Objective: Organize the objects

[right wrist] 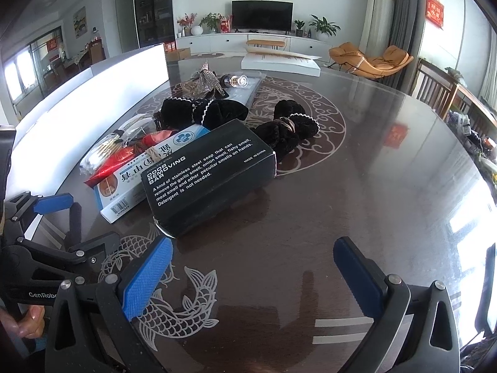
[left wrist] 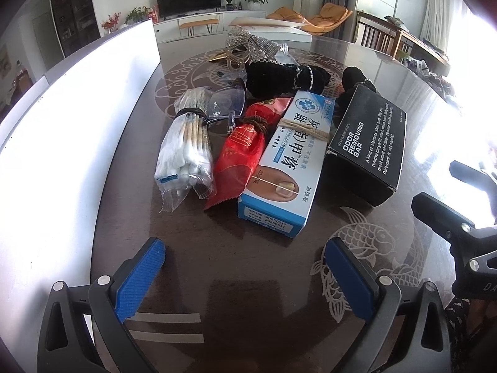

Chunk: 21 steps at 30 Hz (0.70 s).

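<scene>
My left jaws point(left wrist: 245, 275) stand wide apart and hold nothing above the dark glossy surface point(left wrist: 248, 279); the blue-and-white ointment carton point(left wrist: 281, 161) lies at twelve o'clock just beyond them, the red packet point(left wrist: 240, 158) and bagged cotton swabs point(left wrist: 186, 155) at eleven. My right jaws point(right wrist: 253, 279) are also spread and empty; the black odor removing bar box point(right wrist: 208, 175) lies at eleven o'clock, touching the carton's side. Black velvet scrunchies point(right wrist: 285, 127) lie past it at twelve.

Beyond the table, a dark television point(right wrist: 262, 15) stands on a white cabinet point(right wrist: 230, 43), an orange lounge chair point(right wrist: 372, 59) nearby.
</scene>
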Each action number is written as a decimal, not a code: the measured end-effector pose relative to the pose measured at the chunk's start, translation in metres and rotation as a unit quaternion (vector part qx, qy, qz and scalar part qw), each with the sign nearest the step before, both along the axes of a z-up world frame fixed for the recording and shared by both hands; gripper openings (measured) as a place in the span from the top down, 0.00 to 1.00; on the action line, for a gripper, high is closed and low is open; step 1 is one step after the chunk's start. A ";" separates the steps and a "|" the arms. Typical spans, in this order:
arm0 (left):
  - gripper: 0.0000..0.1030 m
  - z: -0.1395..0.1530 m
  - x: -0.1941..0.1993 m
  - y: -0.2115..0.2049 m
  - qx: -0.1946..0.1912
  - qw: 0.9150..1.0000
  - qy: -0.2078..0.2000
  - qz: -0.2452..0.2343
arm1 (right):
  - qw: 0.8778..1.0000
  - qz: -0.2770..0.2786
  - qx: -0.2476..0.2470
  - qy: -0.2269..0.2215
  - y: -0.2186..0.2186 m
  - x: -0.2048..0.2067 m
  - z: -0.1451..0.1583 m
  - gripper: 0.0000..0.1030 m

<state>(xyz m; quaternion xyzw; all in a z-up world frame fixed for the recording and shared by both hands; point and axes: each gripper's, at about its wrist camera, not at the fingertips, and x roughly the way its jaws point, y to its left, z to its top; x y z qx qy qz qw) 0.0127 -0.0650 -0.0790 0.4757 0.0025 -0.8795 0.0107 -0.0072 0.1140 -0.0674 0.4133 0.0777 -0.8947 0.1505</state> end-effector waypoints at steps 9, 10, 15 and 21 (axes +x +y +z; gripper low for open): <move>0.00 0.000 -0.013 0.002 0.000 1.000 -0.013 -0.015 | 1.000 0.006 0.006 -0.002 -0.004 0.001 -0.002 0.00; 0.00 0.000 -0.015 0.002 0.000 1.000 -0.012 -0.017 | 1.000 0.006 0.006 -0.003 -0.003 0.000 -0.002 0.00; 0.00 0.000 -0.019 0.003 -0.001 1.000 -0.007 -0.030 | 1.000 0.004 0.004 -0.007 -0.003 -0.001 -0.003 0.00; 0.00 -0.001 -0.018 0.002 -0.001 1.000 -0.004 -0.030 | 1.000 0.010 0.005 -0.006 -0.005 0.001 -0.002 0.00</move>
